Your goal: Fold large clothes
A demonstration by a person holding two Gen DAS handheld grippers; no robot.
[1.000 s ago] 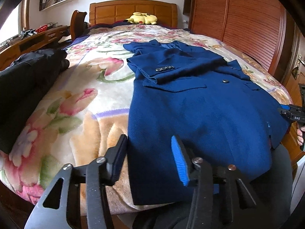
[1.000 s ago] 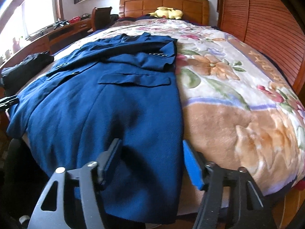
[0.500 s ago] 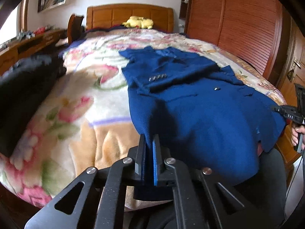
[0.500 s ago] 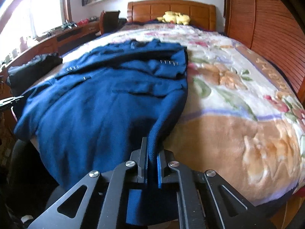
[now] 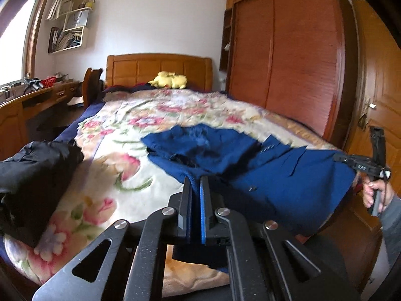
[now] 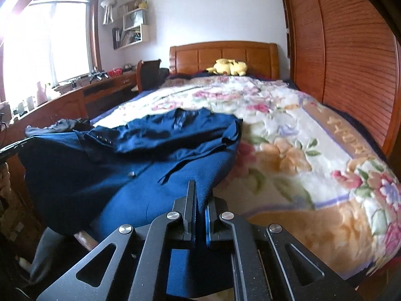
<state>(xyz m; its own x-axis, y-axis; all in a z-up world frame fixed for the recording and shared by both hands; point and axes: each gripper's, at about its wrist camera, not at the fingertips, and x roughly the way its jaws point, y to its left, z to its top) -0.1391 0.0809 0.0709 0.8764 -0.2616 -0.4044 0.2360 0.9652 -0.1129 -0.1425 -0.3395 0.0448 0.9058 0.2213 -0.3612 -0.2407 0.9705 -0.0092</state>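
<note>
With the left tongs [image 5: 196,188] and right tongs [image 6: 199,195] each pinching a hem corner of the dark blue woollen coat [image 6: 140,160] on the floral-blanketed bed [image 6: 313,150], the lengthwise fold is starting (hem raised), so both corners should next travel evenly toward the collar.

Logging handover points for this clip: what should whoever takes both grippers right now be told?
Left gripper: shut on the blue coat at its near hem corner.
Right gripper: shut on the coat's other hem corner.
Coat: collar end lies on the floral blanket, hem end raised off it.
Done: both corners gripped.
Left: probably carry the hem toward the collar, lay it down, release, finish folding.
</note>
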